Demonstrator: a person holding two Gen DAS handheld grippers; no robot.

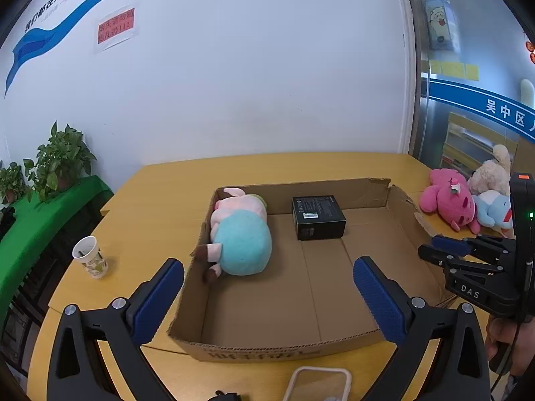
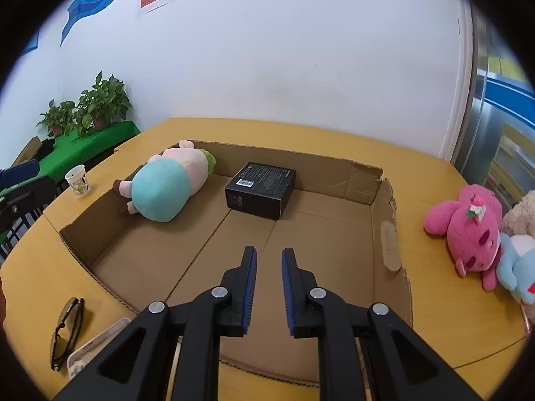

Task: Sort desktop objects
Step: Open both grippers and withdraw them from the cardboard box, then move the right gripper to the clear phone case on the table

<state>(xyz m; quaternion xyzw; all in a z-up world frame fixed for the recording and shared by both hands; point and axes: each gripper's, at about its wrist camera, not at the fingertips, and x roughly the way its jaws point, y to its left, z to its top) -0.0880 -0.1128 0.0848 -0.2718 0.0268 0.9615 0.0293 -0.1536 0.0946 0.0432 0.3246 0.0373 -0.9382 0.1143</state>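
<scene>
- A yellow wooden table (image 1: 160, 200) stands against a white wall (image 1: 234, 83) with blue lettering and a red notice (image 1: 116, 26); potted plants (image 1: 60, 163) sit on a green-covered side bench, and a glass door is at right.
- A shallow cardboard box (image 1: 351, 341) lies open on the table.
- Inside it, a pink-and-teal plush pig (image 1: 242, 234) lies on its side against the left wall; a black carton (image 1: 317, 217) rests near the back wall, apart from the pig.
- A paper cup (image 1: 89, 257) stands left of the box; a pink plush (image 2: 468, 230), a cream one and a pale-blue one are heaped to its right.
- Only the right wrist view shows sunglasses (image 2: 65, 330) on the table near the box.
- Left gripper (image 1: 267, 287): jaws wide apart, empty.
- Right gripper (image 2: 269, 274): jaws narrowly parted over the box floor, holding nothing.
</scene>
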